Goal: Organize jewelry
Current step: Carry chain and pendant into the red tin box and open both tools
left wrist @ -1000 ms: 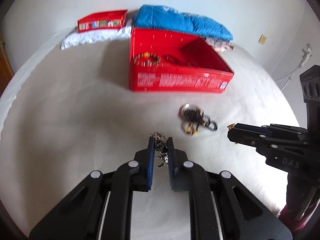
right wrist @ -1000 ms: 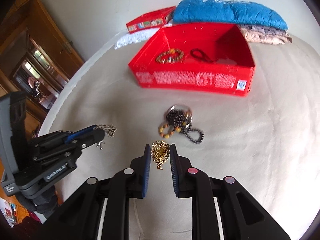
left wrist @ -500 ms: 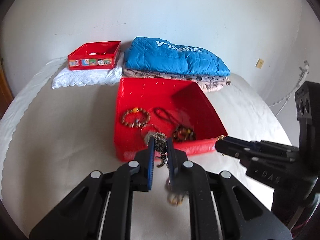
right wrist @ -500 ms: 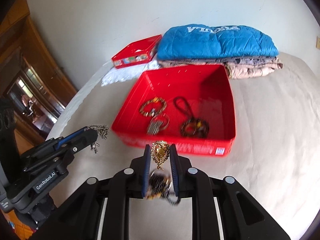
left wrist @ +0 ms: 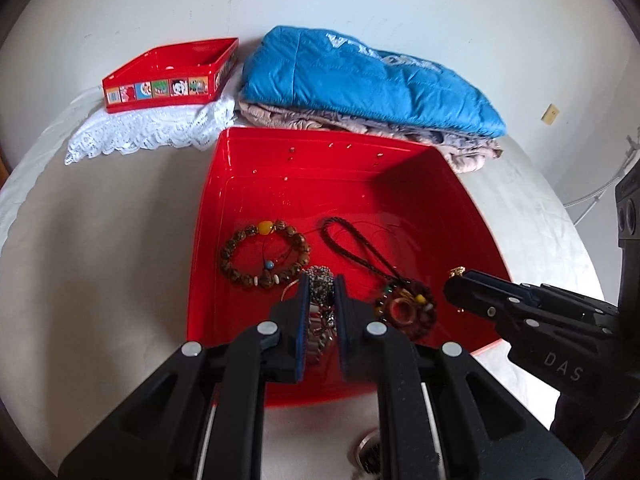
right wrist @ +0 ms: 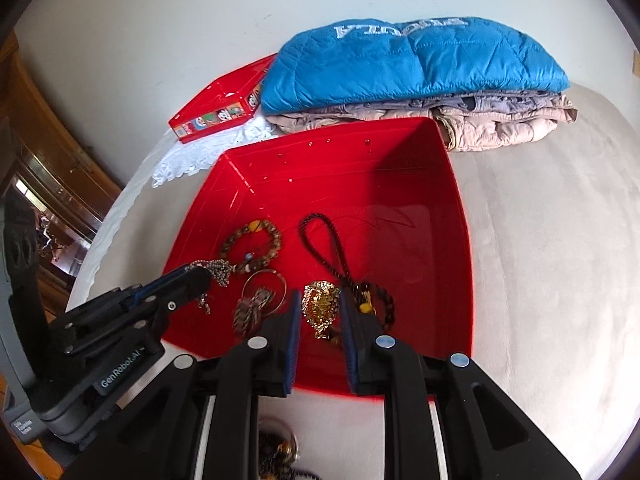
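Observation:
A big red box (left wrist: 208,216) (right wrist: 460,216) lies open on the bed. Inside it are a brown bead bracelet (left wrist: 262,256) (right wrist: 253,245), a dark braided cord (left wrist: 352,242) (right wrist: 328,244), a dark bead piece with a ring (left wrist: 406,310) and a hoop piece (right wrist: 260,298). My left gripper (left wrist: 320,284) (right wrist: 202,274) is shut on a silver chain (left wrist: 320,282) (right wrist: 216,270) above the box's front part. My right gripper (right wrist: 318,304) (left wrist: 456,280) is shut on a gold pendant (right wrist: 320,306) (left wrist: 456,271) over the box, right of the left one.
A folded blue jacket (left wrist: 360,80) (right wrist: 412,56) on beige clothes lies behind the box. A small red tin (left wrist: 172,76) (right wrist: 224,100) sits on white lace (left wrist: 148,132) at the back left. More beaded jewelry (left wrist: 368,456) (right wrist: 278,450) lies on the bed below the grippers. Wooden furniture (right wrist: 48,168) stands left.
Both grippers, each still holding its piece, have moved forward from the bare bed to above the red box. The loose jewelry pile has dropped below them in view.

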The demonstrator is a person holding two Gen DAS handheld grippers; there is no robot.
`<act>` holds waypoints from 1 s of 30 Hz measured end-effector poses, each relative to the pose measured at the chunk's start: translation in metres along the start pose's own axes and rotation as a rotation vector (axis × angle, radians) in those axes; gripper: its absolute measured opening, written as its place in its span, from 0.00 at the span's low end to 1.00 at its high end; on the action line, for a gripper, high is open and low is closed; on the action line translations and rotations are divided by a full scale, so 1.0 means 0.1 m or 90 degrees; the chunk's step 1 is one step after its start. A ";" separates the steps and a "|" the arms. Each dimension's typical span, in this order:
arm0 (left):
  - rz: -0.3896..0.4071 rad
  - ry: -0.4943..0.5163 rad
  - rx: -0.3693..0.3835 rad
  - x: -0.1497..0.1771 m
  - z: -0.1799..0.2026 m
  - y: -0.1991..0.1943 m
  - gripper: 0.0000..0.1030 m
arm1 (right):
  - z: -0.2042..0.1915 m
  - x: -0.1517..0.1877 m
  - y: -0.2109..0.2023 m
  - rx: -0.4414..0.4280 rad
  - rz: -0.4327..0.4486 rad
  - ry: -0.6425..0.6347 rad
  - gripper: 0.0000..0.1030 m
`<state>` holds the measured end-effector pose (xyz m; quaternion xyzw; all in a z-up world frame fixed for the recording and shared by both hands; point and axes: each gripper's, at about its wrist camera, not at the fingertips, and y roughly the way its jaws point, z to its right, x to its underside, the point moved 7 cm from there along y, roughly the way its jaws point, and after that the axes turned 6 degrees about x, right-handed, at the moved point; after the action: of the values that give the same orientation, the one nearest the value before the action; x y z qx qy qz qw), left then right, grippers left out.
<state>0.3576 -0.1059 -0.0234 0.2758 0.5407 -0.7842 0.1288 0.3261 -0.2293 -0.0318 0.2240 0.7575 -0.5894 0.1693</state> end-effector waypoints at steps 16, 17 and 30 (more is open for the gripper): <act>-0.008 0.022 -0.055 0.04 -0.13 0.28 0.11 | 0.15 0.01 0.22 0.047 0.004 0.002 0.20; -0.006 0.025 -0.059 0.04 -0.12 0.28 0.12 | 0.15 0.01 0.22 0.048 0.005 0.001 0.20; 0.028 0.045 -0.083 0.03 -0.08 0.11 0.35 | 0.16 0.03 0.13 0.054 0.033 0.006 0.38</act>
<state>0.3627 -0.1025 -0.0361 0.3065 0.5886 -0.7340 0.1445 0.3305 -0.2415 -0.0473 0.2534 0.7264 -0.6154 0.1713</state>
